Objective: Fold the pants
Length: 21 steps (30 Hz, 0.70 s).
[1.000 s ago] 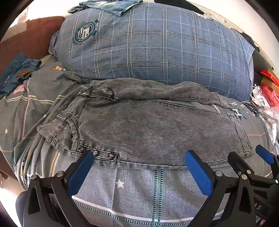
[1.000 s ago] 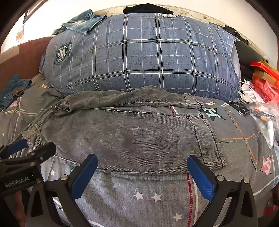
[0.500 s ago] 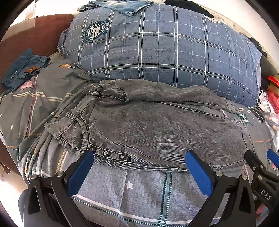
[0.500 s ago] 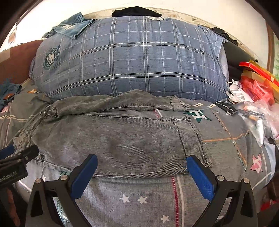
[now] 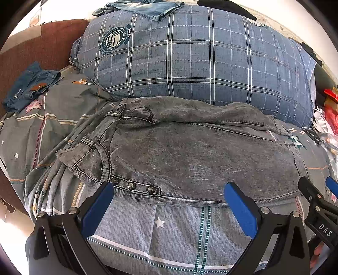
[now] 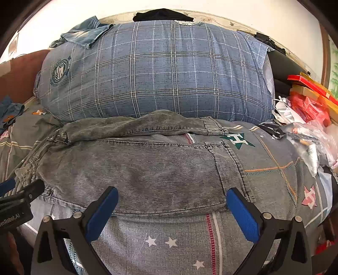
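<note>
Both hand-held grippers, left (image 5: 169, 203) and right (image 6: 171, 206), gape wide, empty, at the pants' (image 5: 190, 156) near edge.

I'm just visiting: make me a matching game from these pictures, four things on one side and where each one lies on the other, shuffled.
Things:
1. grey jeans
2. plaid pillow
3. dark blue jeans
4. black garment

Places:
A. crumpled at the far left
B. on top of the pillow
C. behind the grey jeans
D. spread flat before both open fingers

Pairs: 1-D, 2-C, 3-A, 4-B
</note>
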Tool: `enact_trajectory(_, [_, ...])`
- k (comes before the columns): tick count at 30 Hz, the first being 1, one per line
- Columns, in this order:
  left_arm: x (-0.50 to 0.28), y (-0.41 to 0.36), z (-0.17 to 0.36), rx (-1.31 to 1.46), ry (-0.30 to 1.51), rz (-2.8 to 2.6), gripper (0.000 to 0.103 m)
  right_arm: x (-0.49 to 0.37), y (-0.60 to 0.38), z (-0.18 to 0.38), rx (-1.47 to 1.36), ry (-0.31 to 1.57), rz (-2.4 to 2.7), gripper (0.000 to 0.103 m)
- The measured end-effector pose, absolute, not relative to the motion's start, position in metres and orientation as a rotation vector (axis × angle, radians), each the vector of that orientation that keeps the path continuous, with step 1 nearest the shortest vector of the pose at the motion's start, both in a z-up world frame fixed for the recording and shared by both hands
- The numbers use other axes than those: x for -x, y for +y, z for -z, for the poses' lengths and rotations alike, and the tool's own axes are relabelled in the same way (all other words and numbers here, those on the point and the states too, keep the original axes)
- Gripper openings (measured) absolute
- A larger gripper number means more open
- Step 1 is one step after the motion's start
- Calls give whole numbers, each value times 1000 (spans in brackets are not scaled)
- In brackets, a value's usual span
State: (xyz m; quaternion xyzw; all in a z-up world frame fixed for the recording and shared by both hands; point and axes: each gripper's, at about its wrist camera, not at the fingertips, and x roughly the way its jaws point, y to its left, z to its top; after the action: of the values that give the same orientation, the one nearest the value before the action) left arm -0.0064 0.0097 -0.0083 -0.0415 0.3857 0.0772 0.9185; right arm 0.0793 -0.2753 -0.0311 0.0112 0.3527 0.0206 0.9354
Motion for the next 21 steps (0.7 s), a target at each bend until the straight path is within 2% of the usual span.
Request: enact_trajectory(21, [7,13,8,94,800,-138,103,-81,-271,31,-24,730,-60,103])
